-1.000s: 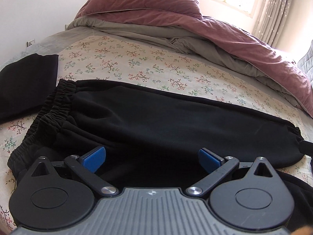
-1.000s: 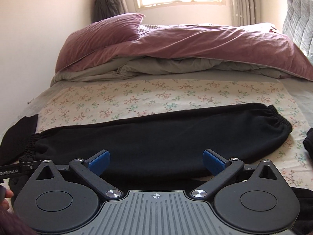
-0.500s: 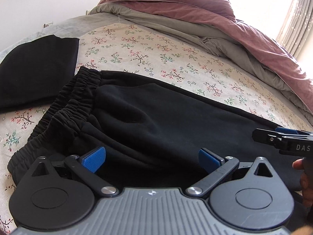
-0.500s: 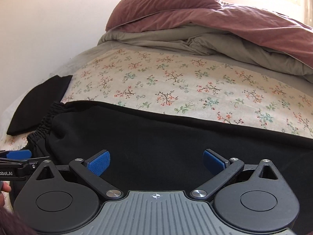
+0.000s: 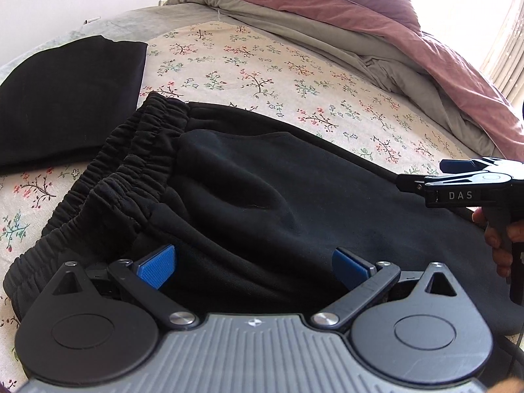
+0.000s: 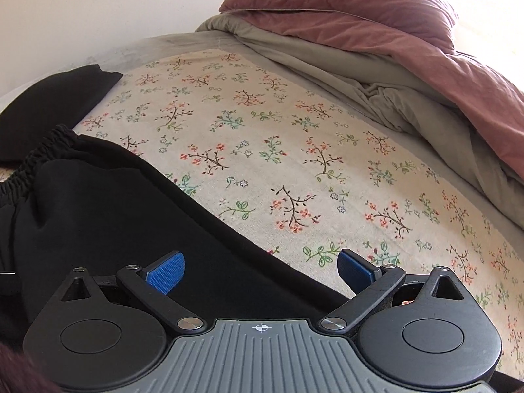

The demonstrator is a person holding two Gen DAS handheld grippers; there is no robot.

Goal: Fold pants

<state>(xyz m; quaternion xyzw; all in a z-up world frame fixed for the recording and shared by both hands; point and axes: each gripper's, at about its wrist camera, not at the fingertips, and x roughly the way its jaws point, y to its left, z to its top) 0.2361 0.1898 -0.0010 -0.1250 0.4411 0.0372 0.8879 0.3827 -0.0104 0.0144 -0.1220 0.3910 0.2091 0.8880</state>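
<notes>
Lying flat on floral-print bedsheet (image 6: 294,150): black elastic-waist pants (image 5: 262,203); folded black cloth (image 5: 65,104) beside waistband. Left tongs (image 5: 253,267), right tongs (image 6: 260,270) spread, empty. "DAS" on right tongs.

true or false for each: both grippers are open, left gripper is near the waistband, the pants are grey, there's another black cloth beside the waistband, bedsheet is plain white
1. Both grippers are open: true; left gripper and right gripper hold nothing.
2. Left gripper is near the elastic waistband: true.
3. The pants are grey: false, they are black.
4. Another black cloth lies beside the waistband: true.
5. The bedsheet is plain white: false, it has a floral print.
</notes>
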